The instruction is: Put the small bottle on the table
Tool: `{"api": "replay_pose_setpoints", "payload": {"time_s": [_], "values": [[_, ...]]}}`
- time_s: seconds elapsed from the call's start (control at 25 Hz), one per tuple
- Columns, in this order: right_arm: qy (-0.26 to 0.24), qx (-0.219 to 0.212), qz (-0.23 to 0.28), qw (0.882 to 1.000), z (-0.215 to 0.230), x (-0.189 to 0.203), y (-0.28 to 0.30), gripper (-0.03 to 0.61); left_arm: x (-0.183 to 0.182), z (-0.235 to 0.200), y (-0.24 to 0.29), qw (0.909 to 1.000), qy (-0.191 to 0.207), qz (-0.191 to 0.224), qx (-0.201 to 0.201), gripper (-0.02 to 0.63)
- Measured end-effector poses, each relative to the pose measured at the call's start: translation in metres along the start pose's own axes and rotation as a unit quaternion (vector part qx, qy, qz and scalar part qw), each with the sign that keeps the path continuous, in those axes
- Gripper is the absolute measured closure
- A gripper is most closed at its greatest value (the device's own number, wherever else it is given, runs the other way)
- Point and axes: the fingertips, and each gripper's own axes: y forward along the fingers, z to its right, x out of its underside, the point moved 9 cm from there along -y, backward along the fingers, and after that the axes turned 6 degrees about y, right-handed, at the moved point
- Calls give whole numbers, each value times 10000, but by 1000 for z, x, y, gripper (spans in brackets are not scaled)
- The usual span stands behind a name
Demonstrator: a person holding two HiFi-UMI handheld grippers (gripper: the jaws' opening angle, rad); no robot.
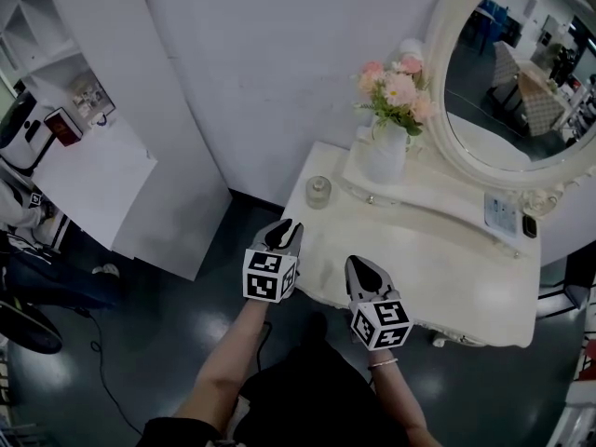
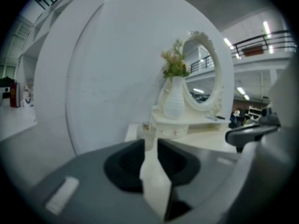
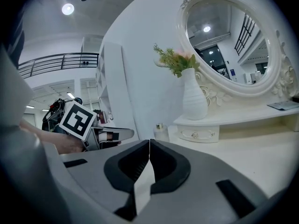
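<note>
Two hand-held grippers: one left gripper (image 1: 283,226) and one right gripper (image 1: 358,263). Two forearms of one person: a left forearm (image 1: 228,361) and a right forearm (image 1: 396,394). One white dressing table (image 1: 438,277). One small bottle (image 1: 318,192) stands on it. One white vase (image 1: 385,154) holds one bunch of pink flowers (image 1: 398,89). One oval mirror (image 1: 521,73). One flat card (image 1: 501,214) and one small dark item (image 1: 530,226), too small to identify.

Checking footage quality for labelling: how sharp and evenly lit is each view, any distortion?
Head view: sharp, table bright, floor dim. Left gripper view: soft, small bottle blurred, fisheye bending, black corners. Right gripper view: crisper, vase clear, lamp glaring.
</note>
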Motion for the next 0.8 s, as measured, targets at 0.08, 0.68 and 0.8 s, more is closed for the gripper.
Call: {"api": "replay_pose_setpoints", "payload": {"time_s": [0.08,0.68,0.8], "values": [[-15,-2,6,10000,-3,1,-1,572,2,1,-11,10000,-6,31,-30,538],[-145,7,116,9998,-12,-3,-2,574,-3,7,-57,9992,-4,410,-15,598],[-202,28,102,9997,-15,-3,-1,574,-4,6,-60,9990,16,439,-18,598]]}}
